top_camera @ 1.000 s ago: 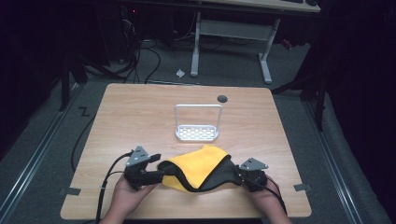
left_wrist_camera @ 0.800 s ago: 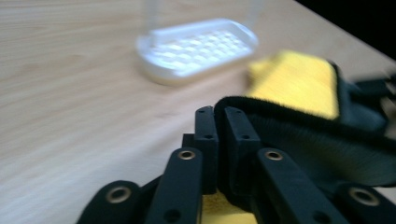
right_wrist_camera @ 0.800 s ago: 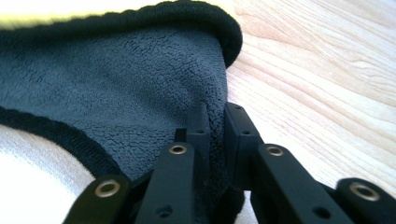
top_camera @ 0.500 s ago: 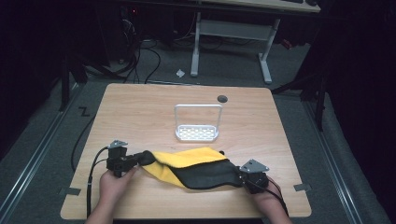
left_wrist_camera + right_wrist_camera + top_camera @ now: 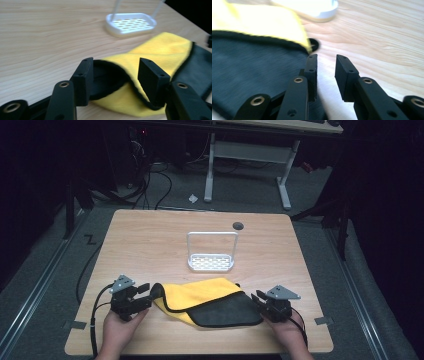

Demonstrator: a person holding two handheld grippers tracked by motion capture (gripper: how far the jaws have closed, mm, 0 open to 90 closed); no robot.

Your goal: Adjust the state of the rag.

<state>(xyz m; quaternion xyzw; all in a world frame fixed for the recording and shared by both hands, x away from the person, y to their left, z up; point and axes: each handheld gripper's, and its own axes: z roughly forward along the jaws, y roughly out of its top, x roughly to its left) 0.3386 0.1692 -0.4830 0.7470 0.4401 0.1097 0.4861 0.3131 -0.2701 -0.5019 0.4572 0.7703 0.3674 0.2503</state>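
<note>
The left claw (image 5: 113,82) gapes released around the yellow-and-black cloth's (image 5: 207,301) corner; the right claw (image 5: 325,75) sits unclenched, empty, beside its edge, likely repositioning.

Cloth (image 5: 200,296) yellow with black edging, its near right part black; white perforated rack (image 5: 211,262); light wood table (image 5: 150,240).

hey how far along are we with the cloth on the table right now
Done: the yellow and black cloth lies folded on the table near the white rack. In hand: nothing gripped; the left claw is open around its edge, the right claw open beside it. Left: possibly another fold; I can't tell.
</note>
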